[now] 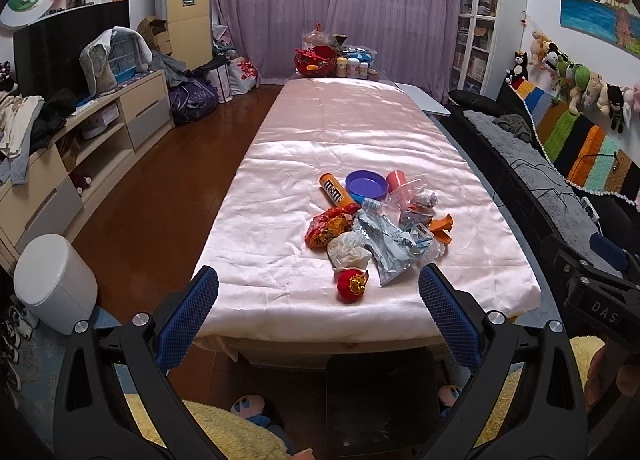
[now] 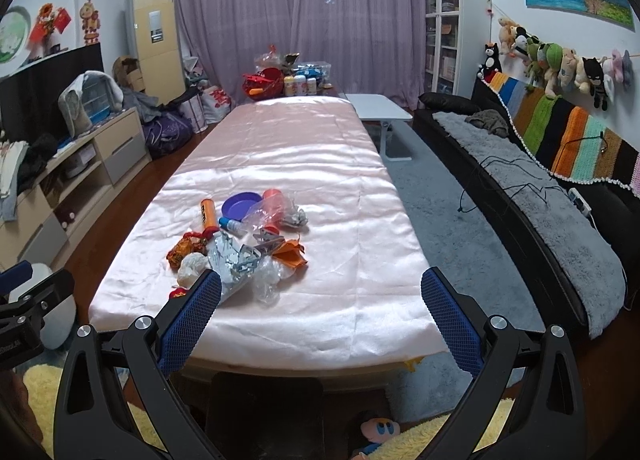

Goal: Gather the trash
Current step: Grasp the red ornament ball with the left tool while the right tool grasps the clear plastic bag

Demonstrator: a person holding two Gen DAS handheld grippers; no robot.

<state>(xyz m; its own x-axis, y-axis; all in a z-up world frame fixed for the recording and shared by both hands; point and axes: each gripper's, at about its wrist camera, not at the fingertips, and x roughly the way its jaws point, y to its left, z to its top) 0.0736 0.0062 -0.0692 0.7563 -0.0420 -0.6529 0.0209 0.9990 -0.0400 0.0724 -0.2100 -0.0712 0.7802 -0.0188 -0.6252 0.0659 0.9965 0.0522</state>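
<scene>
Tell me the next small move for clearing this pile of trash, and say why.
Probably ease the left gripper forward and down onto the small red ornament. Both grippers are open and empty, short of the pink-covered table. The ornament lies alone at the pile's near edge, almost between the left fingers, so it seems easiest to pinch. The white bin stands on that side.

Trash pile on table near front edge; tube left of dish; bin on floor, left.
</scene>
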